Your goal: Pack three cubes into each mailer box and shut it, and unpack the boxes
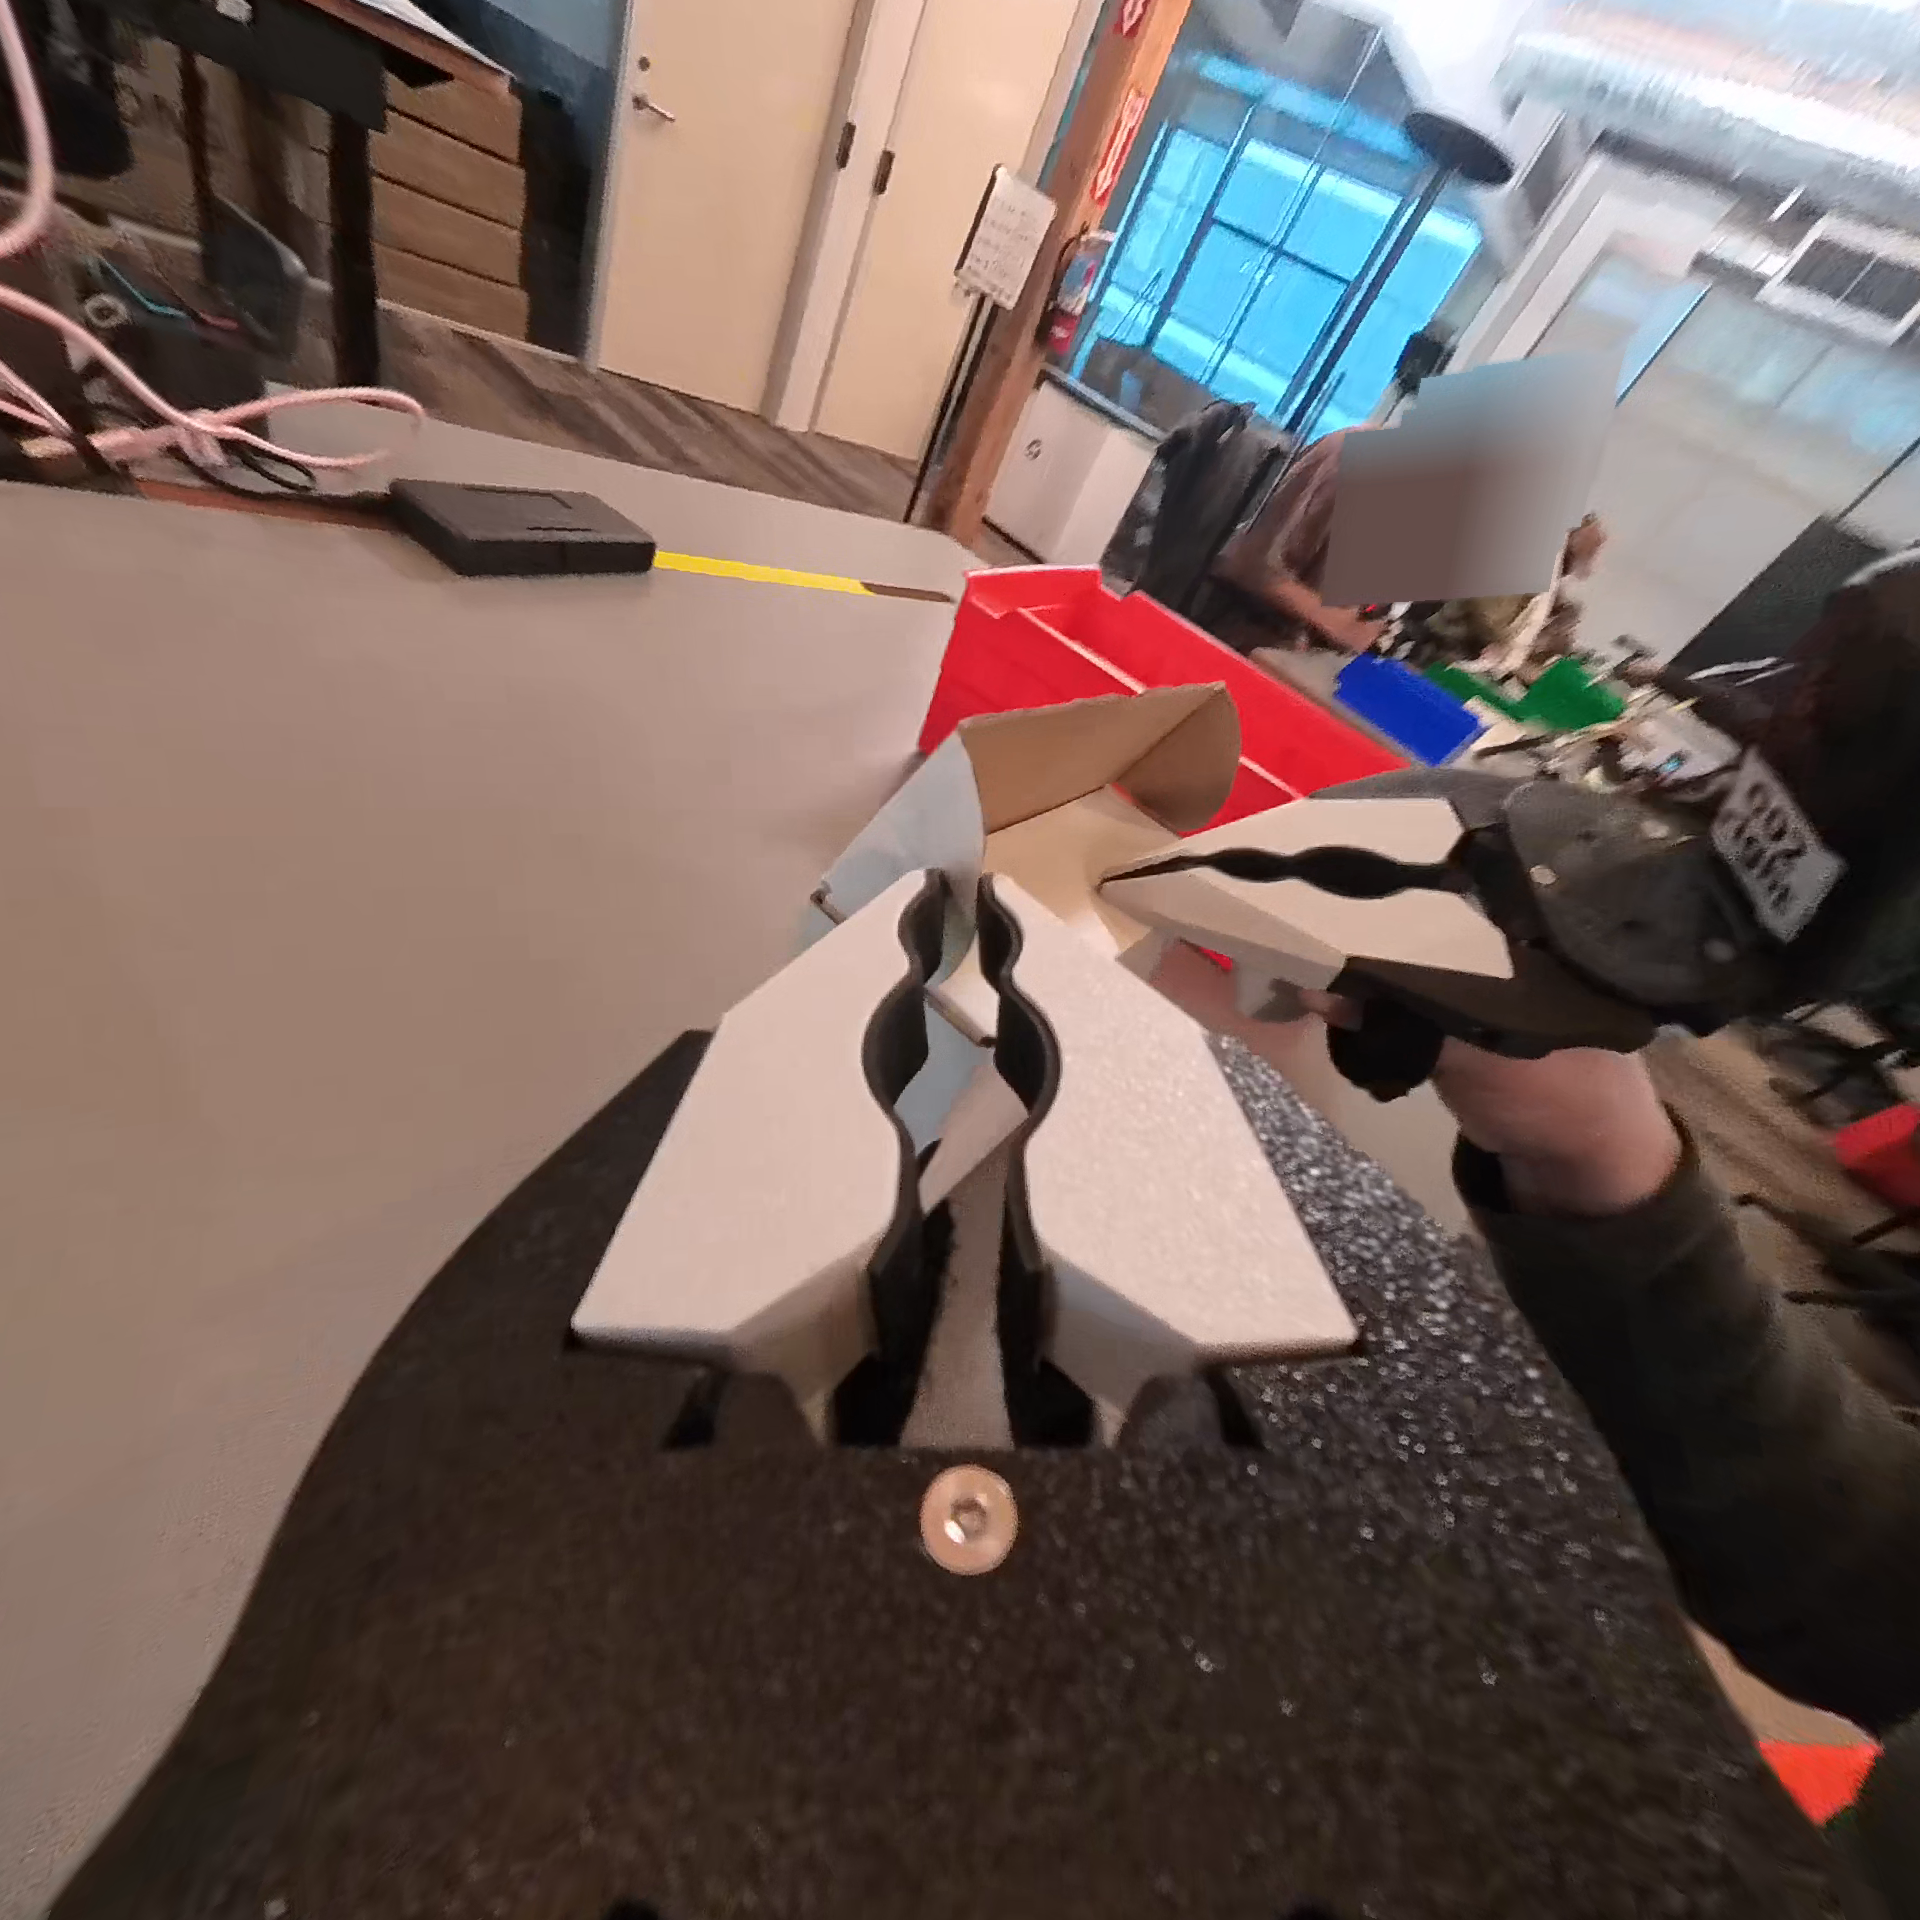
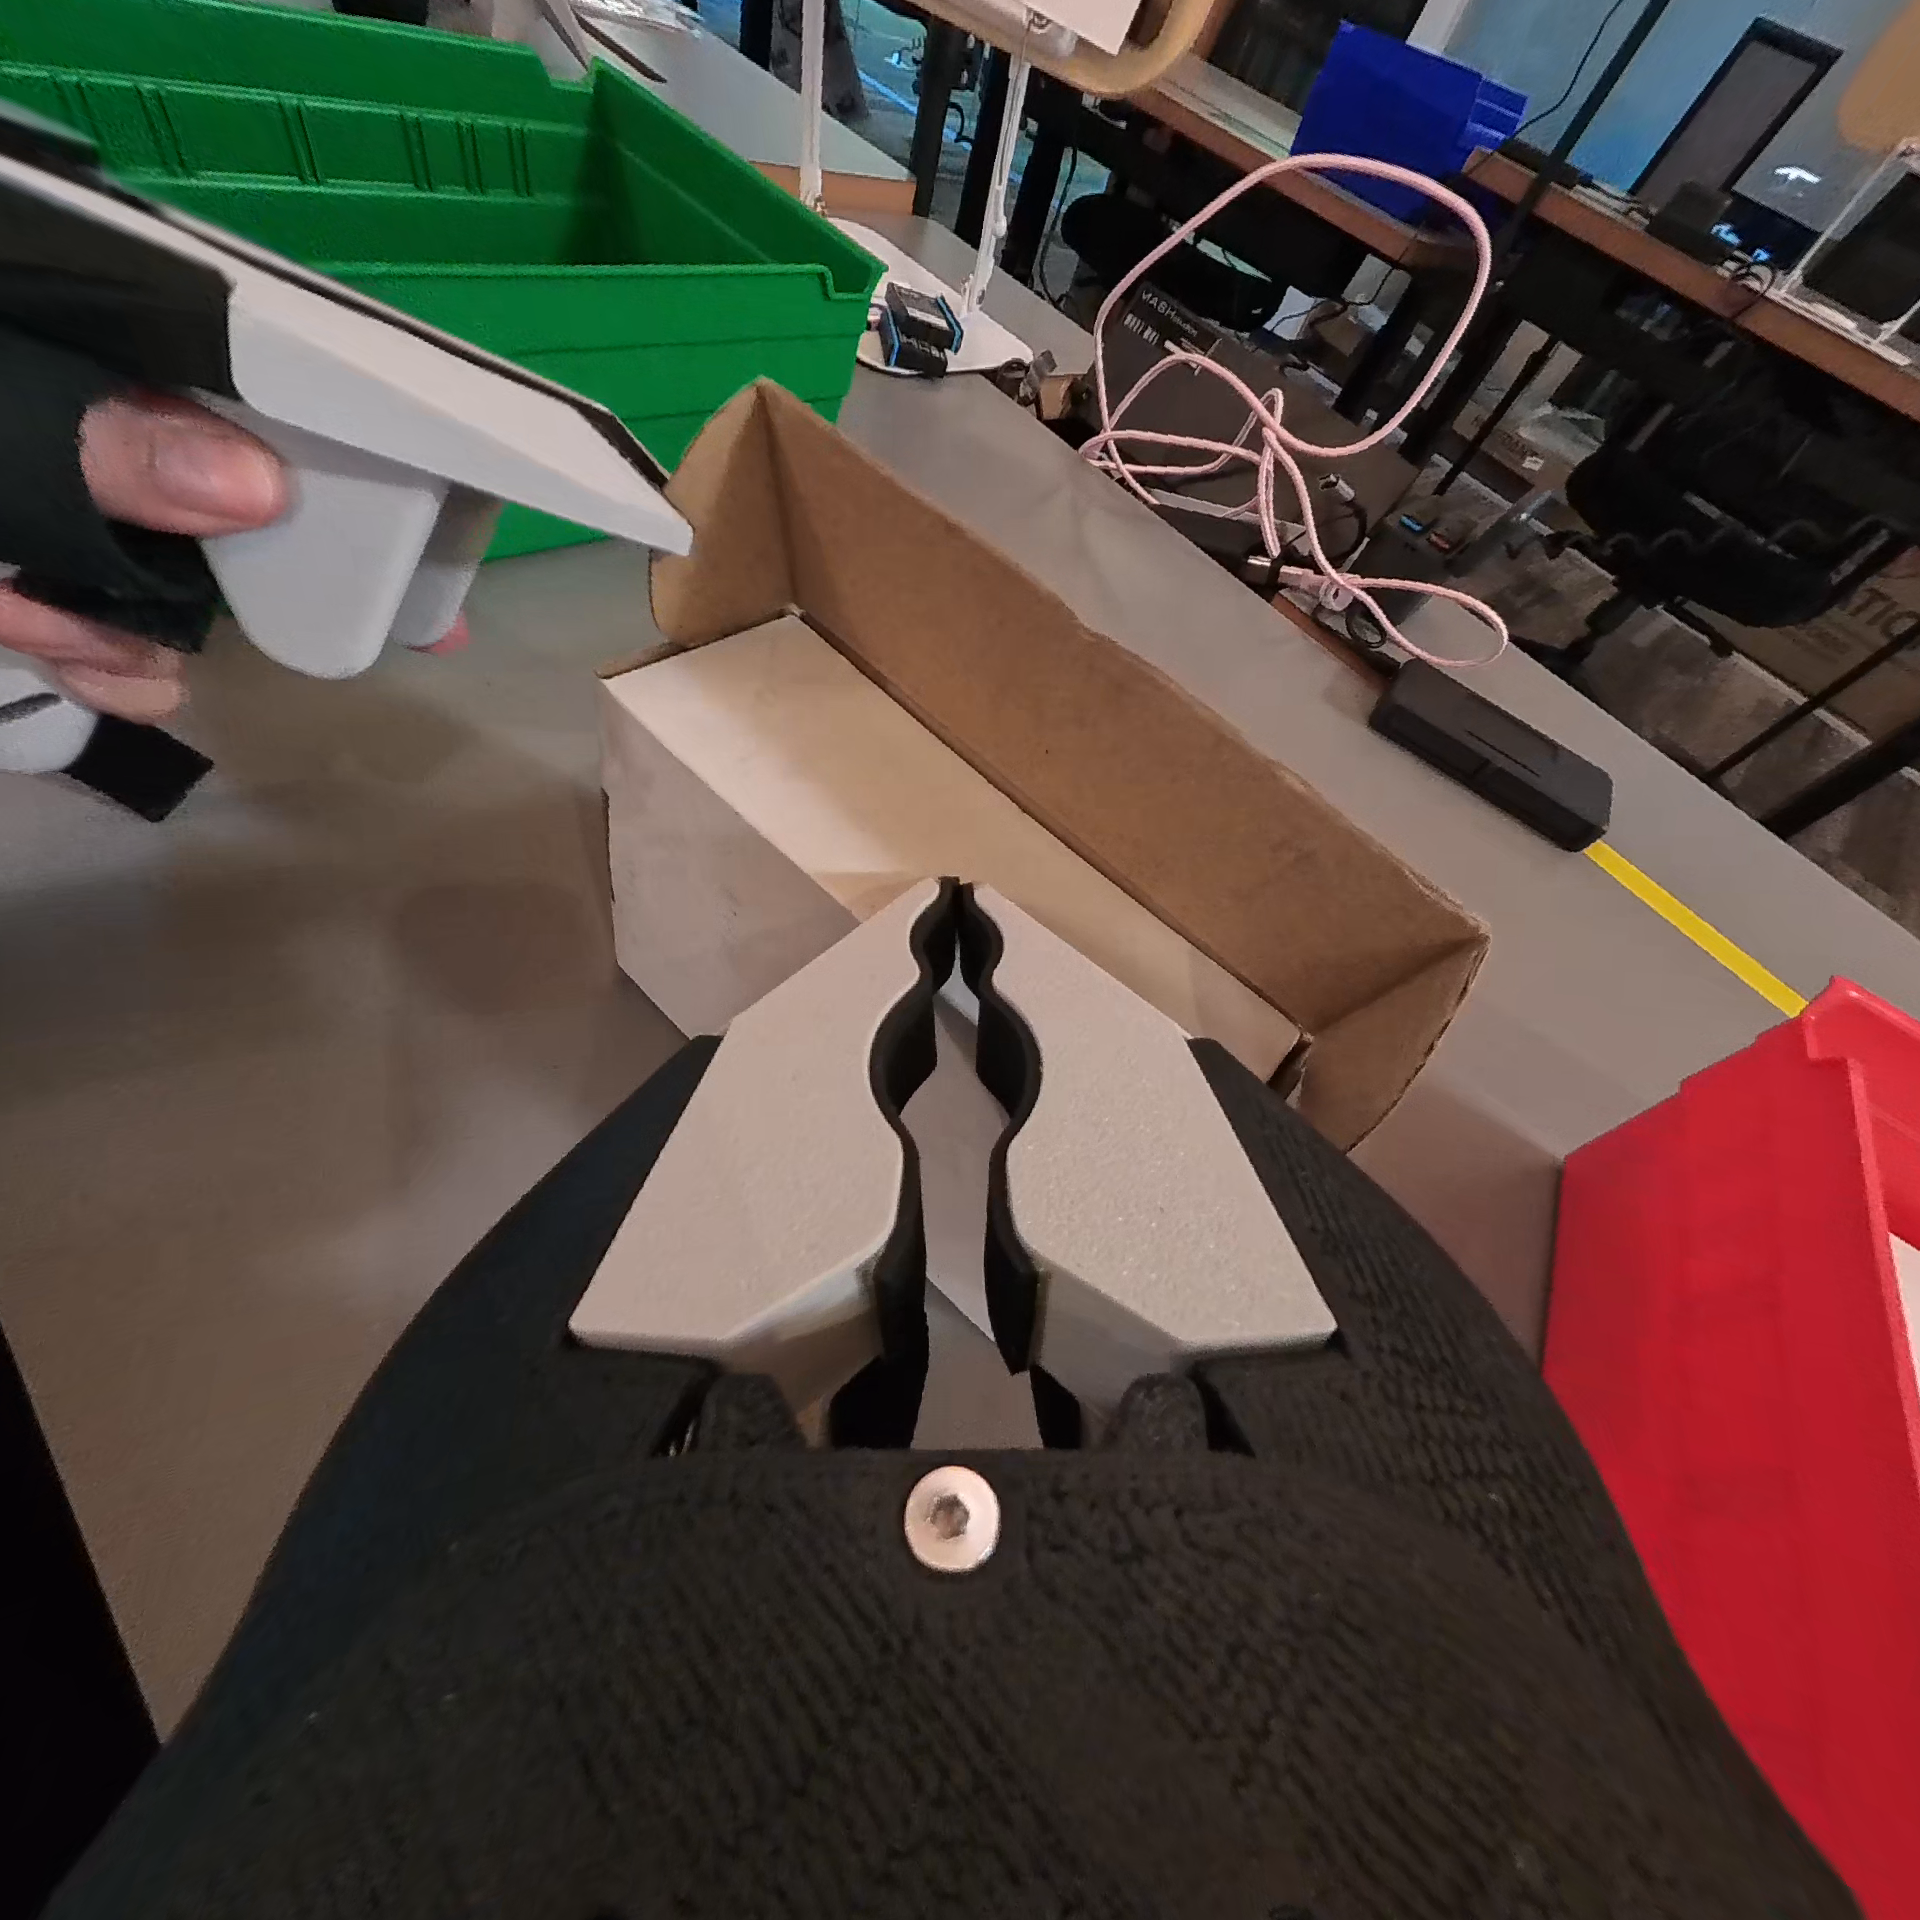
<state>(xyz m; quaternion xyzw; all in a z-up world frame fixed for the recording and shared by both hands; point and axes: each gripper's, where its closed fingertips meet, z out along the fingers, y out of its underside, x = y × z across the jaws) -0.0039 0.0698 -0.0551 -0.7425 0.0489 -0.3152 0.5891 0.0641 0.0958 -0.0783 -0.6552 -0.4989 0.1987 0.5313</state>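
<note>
Grey tabletop (image 2: 312, 1039) in a workshop, left tool (image 1: 961, 894) clamped on mailer box (image 2: 831, 790) flap, right tool (image 2: 954, 888) together, bare

The mailer box (image 2: 831, 748) sits on the table (image 2: 312, 987) between two bins (image 2: 468, 208), cable (image 2: 1299, 436) behind.

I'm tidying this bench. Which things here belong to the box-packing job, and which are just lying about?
Job:
mailer box
its flap, pinched by left gripper
right gripper, shut
red bin
green bin

Lying about:
pink cable
black case
yellow tape
</note>
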